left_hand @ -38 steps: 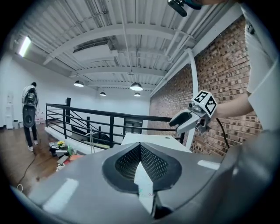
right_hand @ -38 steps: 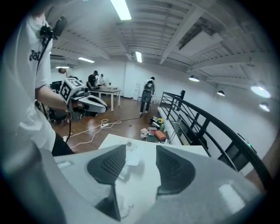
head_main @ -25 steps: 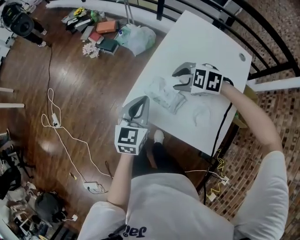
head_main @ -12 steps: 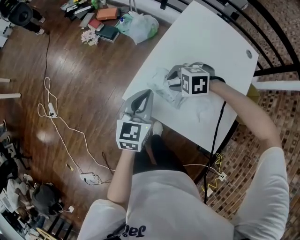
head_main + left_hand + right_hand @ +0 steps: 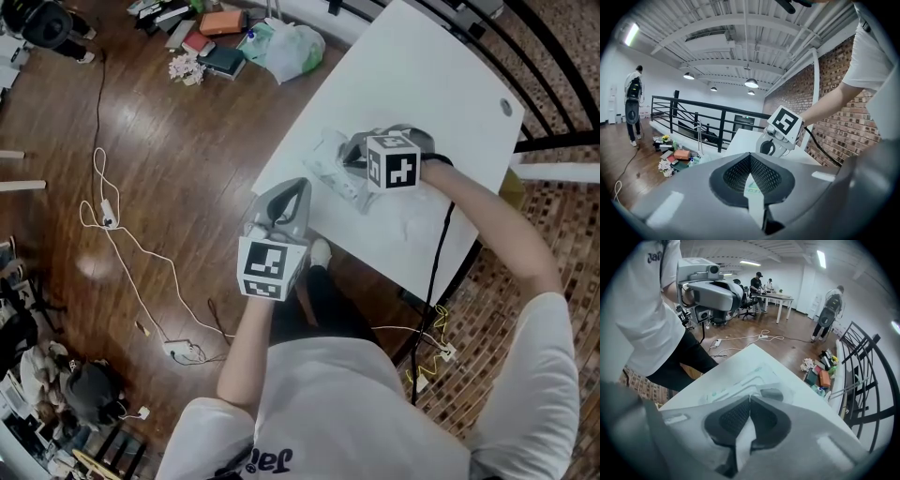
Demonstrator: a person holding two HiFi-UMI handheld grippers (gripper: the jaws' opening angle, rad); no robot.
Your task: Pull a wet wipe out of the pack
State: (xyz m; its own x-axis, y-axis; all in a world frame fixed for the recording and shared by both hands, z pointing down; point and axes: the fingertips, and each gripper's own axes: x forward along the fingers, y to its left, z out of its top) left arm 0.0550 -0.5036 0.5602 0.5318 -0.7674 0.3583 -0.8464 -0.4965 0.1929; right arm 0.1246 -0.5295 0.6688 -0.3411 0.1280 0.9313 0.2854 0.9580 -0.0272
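A translucent wet wipe pack (image 5: 334,178) lies flat on the white table (image 5: 422,84), near its front left edge. My right gripper (image 5: 351,159) points steeply down onto the pack's top. In the right gripper view its jaws (image 5: 750,398) are shut beside the pack's grey flap (image 5: 772,393), with white wipe material between the pads. The printed pack (image 5: 733,380) stretches just beyond the tips. My left gripper (image 5: 295,187) hangs at the table's edge just left of the pack. Its jaws (image 5: 750,155) are shut with nothing seen pinched. The right gripper's marker cube (image 5: 785,124) shows beyond them.
A black cable (image 5: 441,244) trails from the right gripper off the table's near side. A black railing (image 5: 553,56) runs behind the table. A plastic bag and books (image 5: 272,47) lie on the wooden floor, and a white cord (image 5: 122,244) snakes across it.
The right gripper dropped onto the pack, tilted further downward, and its jaws closed. The left gripper stayed nearly where it was at the table's edge.
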